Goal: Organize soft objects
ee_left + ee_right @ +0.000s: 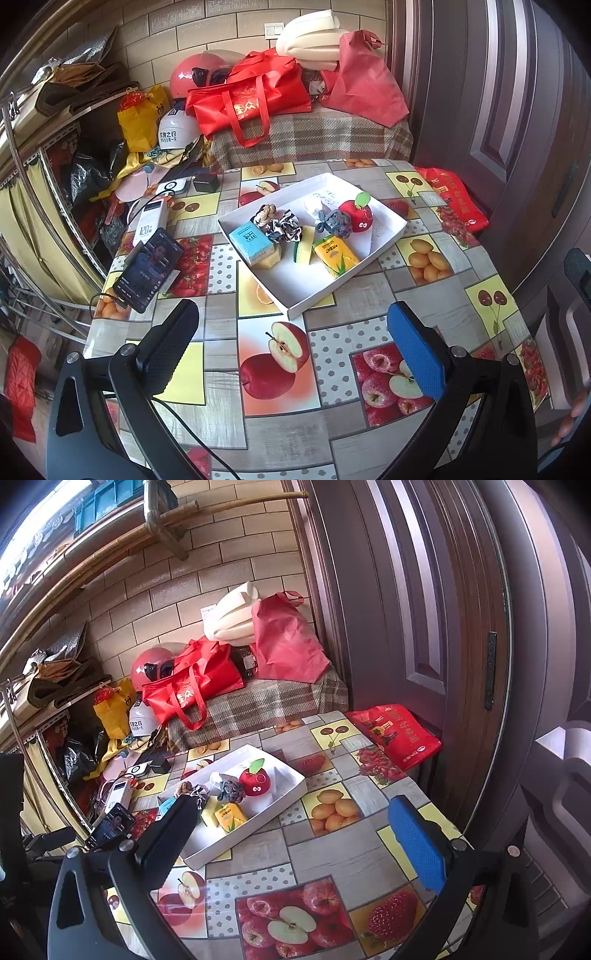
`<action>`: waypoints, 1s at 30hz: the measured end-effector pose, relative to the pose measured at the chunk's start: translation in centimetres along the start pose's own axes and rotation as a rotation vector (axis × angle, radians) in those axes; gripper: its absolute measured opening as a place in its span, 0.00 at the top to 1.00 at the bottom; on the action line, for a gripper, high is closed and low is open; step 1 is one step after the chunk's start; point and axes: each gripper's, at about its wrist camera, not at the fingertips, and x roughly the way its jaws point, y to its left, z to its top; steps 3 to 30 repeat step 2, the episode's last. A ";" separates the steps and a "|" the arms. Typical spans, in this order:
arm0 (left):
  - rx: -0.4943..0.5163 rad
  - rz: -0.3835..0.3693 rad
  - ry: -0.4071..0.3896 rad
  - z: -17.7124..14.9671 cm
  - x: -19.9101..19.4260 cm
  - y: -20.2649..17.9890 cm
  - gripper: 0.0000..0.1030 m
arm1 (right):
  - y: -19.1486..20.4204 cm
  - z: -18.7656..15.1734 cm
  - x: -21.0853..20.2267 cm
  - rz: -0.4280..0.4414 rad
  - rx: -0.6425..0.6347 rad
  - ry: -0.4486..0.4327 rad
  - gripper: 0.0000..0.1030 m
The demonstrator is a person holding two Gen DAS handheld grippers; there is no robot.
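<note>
A shallow white tray [306, 299] [288, 797] sits on the fruit-print table. Inside lie a red plush apple [356, 216] [255, 781], a grey knotted rope toy [335, 221] [232, 790], a black-and-white scrunchie [284, 227], a beige cord bundle [266, 213], a blue tissue pack [249, 239] on a yellow sponge [271, 258], a second sponge [304, 249] and a yellow tissue pack [334, 254] [231, 816]. My left gripper [293, 343] hangs open short of the tray, holding nothing. My right gripper [291, 834] is open over the table, right of the tray's near corner.
A phone [149, 275] on a stand, a white power bank [149, 223] and cables sit at the table's left. A red bag [395, 734] lies at the far right edge by the door. Bags and helmets crowd a plaid bench [314, 136] behind.
</note>
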 end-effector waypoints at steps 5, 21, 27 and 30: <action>0.001 -0.004 0.004 -0.1 0.1 -0.1 0.00 | 0.0 0.0 0.0 -0.001 0.001 0.001 0.00; 0.001 -0.004 0.004 -0.1 0.1 -0.1 0.00 | 0.0 0.0 0.0 -0.001 0.001 0.001 0.00; 0.001 -0.004 0.004 -0.1 0.1 -0.1 0.00 | 0.0 0.0 0.0 -0.001 0.001 0.001 0.00; 0.001 -0.004 0.004 -0.1 0.1 -0.1 0.00 | 0.0 0.0 0.0 -0.001 0.001 0.001 0.00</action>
